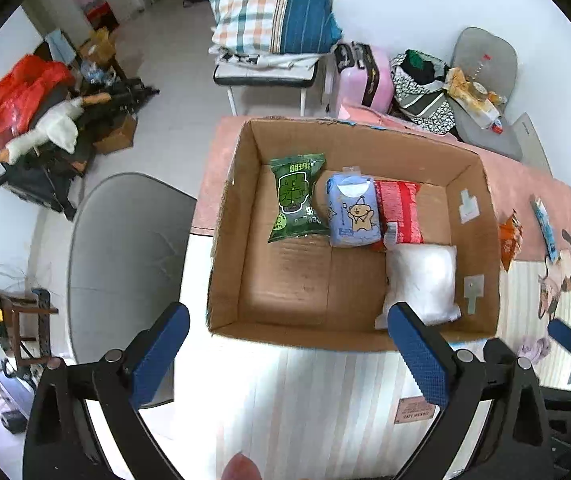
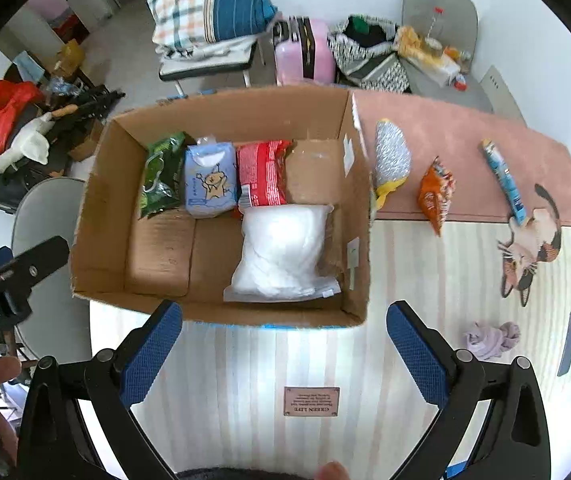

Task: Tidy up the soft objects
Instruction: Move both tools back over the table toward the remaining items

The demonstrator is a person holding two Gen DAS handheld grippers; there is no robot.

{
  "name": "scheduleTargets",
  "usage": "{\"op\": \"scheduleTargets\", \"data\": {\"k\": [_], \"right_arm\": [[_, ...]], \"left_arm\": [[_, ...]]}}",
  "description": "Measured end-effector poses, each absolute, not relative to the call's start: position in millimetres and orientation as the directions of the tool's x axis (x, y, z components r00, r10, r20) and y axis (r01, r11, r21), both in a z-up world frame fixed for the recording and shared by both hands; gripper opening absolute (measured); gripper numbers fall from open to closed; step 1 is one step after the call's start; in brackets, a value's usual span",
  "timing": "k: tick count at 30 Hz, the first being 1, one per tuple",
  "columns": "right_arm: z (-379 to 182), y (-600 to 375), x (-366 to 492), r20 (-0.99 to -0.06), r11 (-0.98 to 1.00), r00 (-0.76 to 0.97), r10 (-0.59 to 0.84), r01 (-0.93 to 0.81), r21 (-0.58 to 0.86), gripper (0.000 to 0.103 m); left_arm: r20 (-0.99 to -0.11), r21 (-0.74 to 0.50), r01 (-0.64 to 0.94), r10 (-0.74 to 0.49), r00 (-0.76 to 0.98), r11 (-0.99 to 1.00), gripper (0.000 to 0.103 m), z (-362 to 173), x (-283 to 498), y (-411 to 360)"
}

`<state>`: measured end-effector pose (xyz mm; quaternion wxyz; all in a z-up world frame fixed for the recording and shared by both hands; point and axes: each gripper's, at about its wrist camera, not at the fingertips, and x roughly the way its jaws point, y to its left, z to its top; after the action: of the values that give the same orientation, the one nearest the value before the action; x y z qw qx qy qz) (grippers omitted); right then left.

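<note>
Both wrist views overlook shared cardboard box [image 1: 349, 332] near.

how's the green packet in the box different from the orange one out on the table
The green packet lies inside the cardboard box, at the left end of a row of packs; the orange packet lies outside on the pink cloth, alone. The green one looks larger. Both are crinkly sealed snack-style bags lying flat.

"GREEN LIFE", seemingly, on the mat's brown tag [image 2: 311, 401], upside down
</note>
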<state>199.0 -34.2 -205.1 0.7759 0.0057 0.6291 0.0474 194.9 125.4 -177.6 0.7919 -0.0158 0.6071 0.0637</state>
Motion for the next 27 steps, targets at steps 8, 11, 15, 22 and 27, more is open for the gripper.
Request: {"op": "scheduleTargets", "data": {"k": [8,11,15,22,27], "right_arm": [[-177,-40,174,-0.961,0.989,0.239,0.136,-0.089,0.118,0.103],[-172,-50,171,-0.955,0.984,0.239,0.178,-0.071,0.165,0.103],[-171,-89,171,-0.948,0.978,0.249,0.196,0.013,0.206,0.103],[-186,-216,184,-0.97,0.958,0.216,0.113,0.235,0.164,0.103],[-199,-318,203,-0.983,0.934,0.18,0.041,0.344,0.102,0.103]], "left_arm": [[-0.953,0.043,-0.131,0.08,0.293,0.99,0.102,-158,170,118],[-0.953,0.026,-0.144,0.068,0.294,0.989,0.102,-151,167,116],[-0.953,0.018,-0.123,0.054,0.299,0.992,0.102,-144,171,95],[-0.963,0.009,0.037,-0.001,0.271,0.999,0.102,-150,216,-6],[-0.978,0.009,0.21,-0.036,0.207,0.978,0.102,-177,270,-100]]}}
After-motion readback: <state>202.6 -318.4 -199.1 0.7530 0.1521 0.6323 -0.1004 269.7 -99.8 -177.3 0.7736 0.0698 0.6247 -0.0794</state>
